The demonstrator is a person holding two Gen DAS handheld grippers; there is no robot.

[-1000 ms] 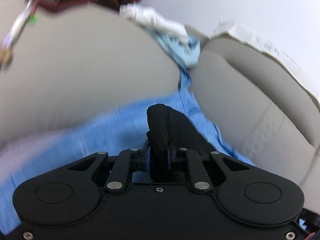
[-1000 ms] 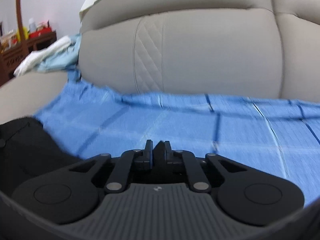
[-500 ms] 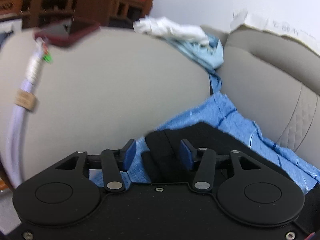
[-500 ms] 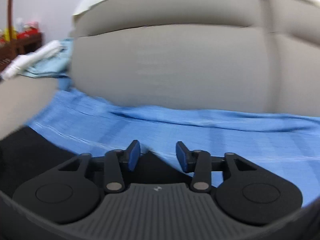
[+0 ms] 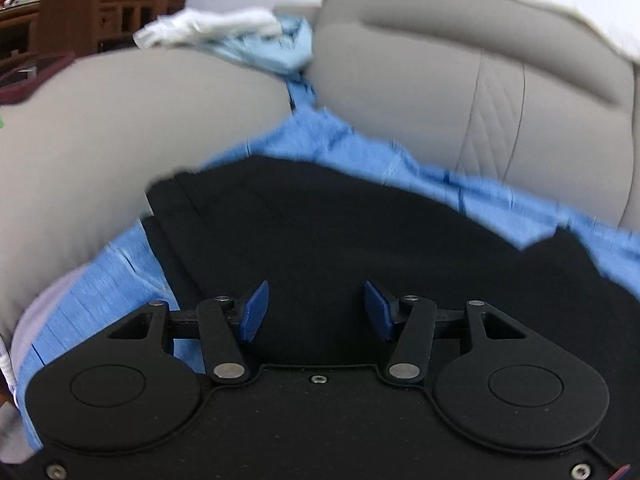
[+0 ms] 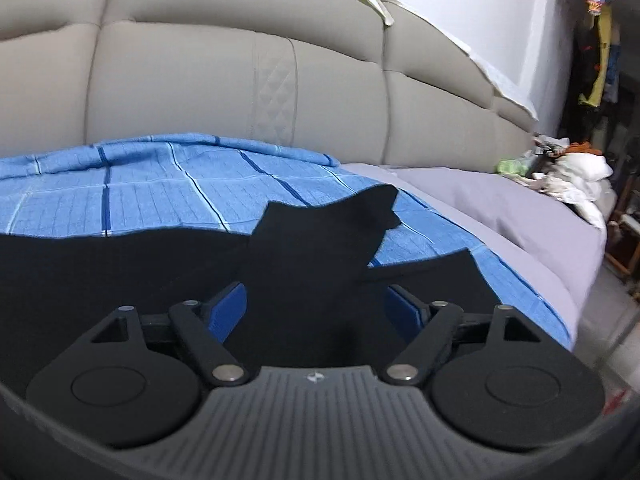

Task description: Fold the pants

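Between my two sets of blue pads, a second ago pinched shut, black pants (image 5: 360,240) now lie released on the blue sheet (image 6: 140,200): left gripper (image 5: 316,312) stands spread above them, right gripper (image 6: 316,312) is opening around a raised fold, untouched. That fold looks laid; regrasping comes next.

The left wrist view is motion-smeared: the white bundle (image 5: 208,30) at 11 o'clock stays unidentifiable. The black pants (image 6: 120,272) run off the right view's edge at 9 o'clock; small clutter (image 6: 560,168) at 3 o'clock is unreadable
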